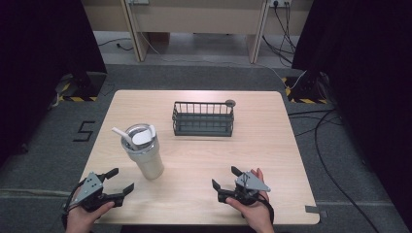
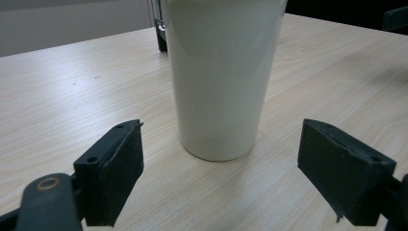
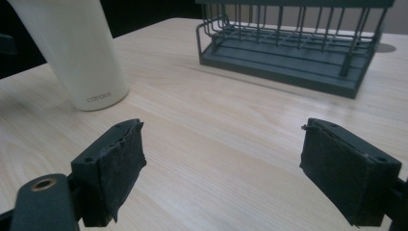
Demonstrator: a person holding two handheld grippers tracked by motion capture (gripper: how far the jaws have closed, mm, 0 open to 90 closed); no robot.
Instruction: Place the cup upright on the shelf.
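Observation:
A cream tumbler (image 1: 145,155) with a clear lid and a white straw stands upright on the left half of the wooden table (image 1: 204,155). Behind the middle sits a dark wire basket (image 1: 203,119), with nothing in it that I can see. My left gripper (image 1: 123,178) is open at the front left; in the left gripper view the tumbler (image 2: 221,72) stands just ahead of its spread jaws (image 2: 221,126), untouched. My right gripper (image 1: 224,176) is open at the front right, with bare table between its jaws (image 3: 221,127). It faces the basket (image 3: 288,62) and the tumbler (image 3: 72,48).
A small round grey disc (image 1: 230,103) lies by the basket's far right corner. Black cables (image 1: 316,121) run over the grey floor to the right of the table. Dark curtains hang on both sides, and a wooden bench stands at the back.

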